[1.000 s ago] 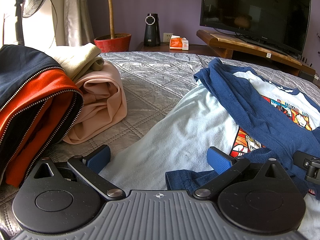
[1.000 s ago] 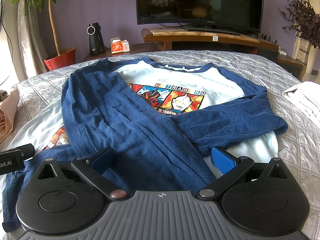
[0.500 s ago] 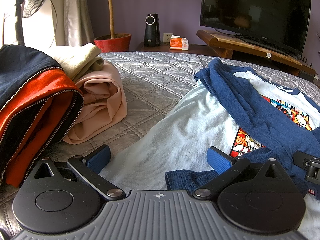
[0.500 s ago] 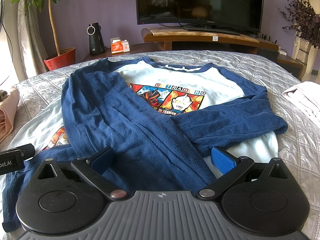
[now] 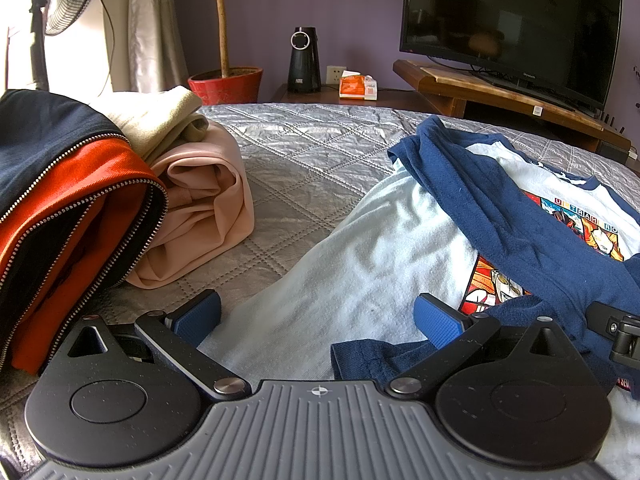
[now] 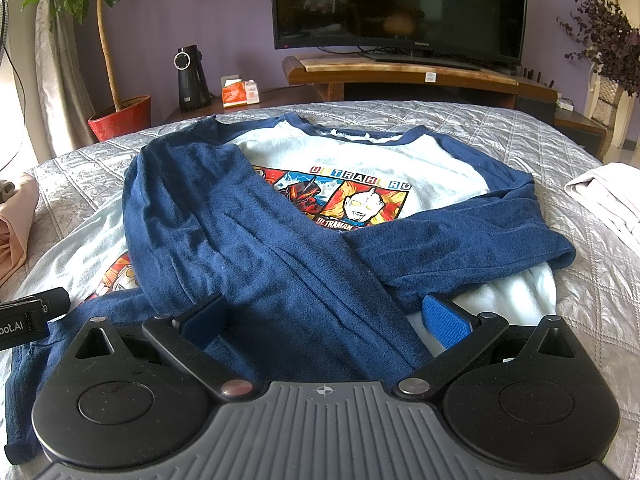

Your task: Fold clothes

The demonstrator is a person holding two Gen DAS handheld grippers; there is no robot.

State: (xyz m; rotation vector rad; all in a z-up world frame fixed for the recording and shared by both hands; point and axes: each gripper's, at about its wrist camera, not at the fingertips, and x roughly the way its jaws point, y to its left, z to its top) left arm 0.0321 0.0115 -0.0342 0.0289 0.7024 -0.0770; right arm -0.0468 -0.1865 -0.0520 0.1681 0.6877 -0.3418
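left gripper (image 5: 316,312) spread wide, holding nothing, over shirt hem at near edge of bed (image 5: 304,156) | right gripper (image 6: 326,318) spread wide, holding nothing, above crossed navy sleeves | shirt (image 6: 360,152) flat mid-bed, collar toward far edge | folded pile (image 5: 100,184) at left edge

A bedroom in a home

There is a big bed (image 6: 520,136) with a shiny gray cover, a TV (image 6: 400,0) on a wooden stand (image 6: 400,70), a plant in a red pot (image 6: 120,118), and a purple wall (image 6: 224,8).
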